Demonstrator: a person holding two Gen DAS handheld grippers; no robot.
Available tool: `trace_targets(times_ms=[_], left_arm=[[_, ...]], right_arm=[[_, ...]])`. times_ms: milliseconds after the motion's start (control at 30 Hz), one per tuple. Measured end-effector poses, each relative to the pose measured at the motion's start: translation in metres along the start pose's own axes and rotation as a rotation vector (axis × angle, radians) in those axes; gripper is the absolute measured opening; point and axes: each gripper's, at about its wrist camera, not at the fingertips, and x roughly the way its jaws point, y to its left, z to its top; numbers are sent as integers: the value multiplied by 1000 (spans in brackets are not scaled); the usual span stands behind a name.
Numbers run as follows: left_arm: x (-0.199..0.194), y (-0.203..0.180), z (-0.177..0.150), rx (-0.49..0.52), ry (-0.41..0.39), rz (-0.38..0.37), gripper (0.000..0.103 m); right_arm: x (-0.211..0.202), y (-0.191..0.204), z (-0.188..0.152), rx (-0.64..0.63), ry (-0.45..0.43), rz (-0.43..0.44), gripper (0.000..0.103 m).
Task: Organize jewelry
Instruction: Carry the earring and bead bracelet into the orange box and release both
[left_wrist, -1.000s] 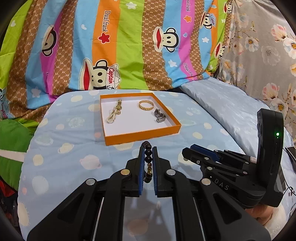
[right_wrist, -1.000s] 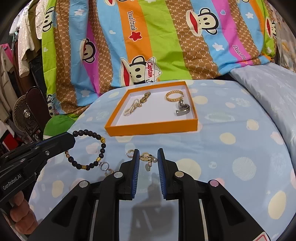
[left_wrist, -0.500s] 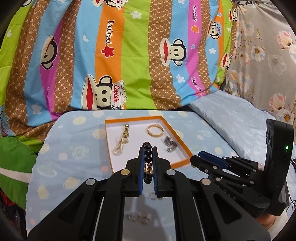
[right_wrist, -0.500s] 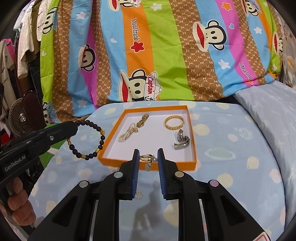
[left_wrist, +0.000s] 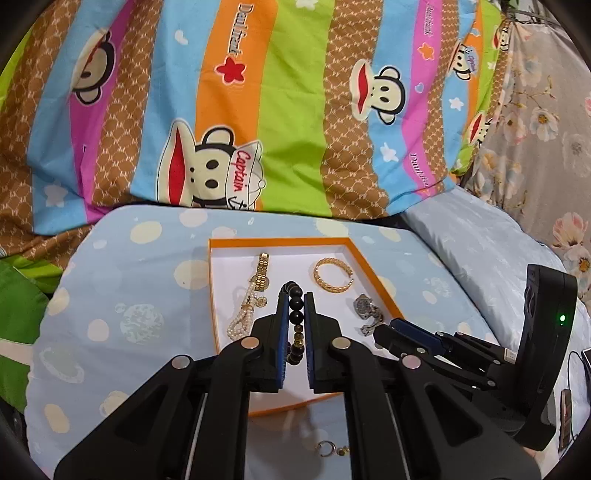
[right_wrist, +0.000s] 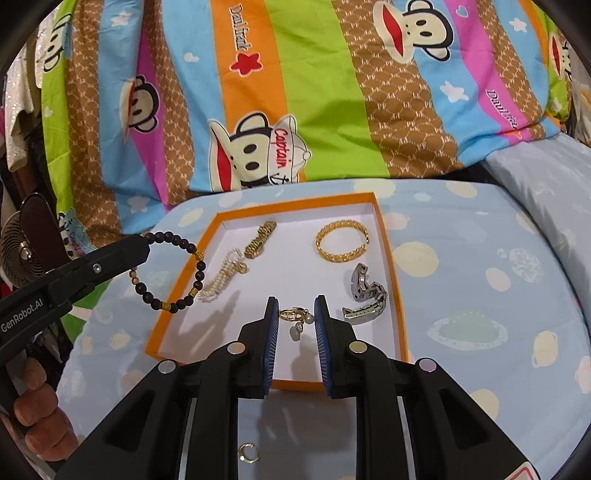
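While four pieces lie in the tray (right_wrist: 373, 206), grippers clamp the bead bracelet (left_wrist: 295, 317) and earring (right_wrist: 295, 316); small rings (right_wrist: 247, 452) remain outside.

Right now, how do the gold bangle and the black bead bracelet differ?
The gold bangle lies flat inside the orange tray; the black bead bracelet hangs in the air, gripped by the left tongs. The bangle is a rigid openwork band; the bracelet is strung round beads, mostly dark. Both are wrist-sized rings.
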Motion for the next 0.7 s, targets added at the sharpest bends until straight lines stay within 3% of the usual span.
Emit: trace_targets(times_ms=[333, 400, 467, 700], left_arm=[[27, 14, -14, -47, 50, -16, 8], [27, 19, -13, -75, 54, -29, 17], [23, 26, -12, -115, 46, -35, 36], [-8, 42, -14, -171, 11, -21, 39]], right_arm=[[19, -9, -10, 17, 36, -11, 21], [17, -9, -10, 19, 31, -9, 22], [13, -9, -9, 21, 19, -7, 26], [-27, -12, -13, 41, -52, 5, 36]])
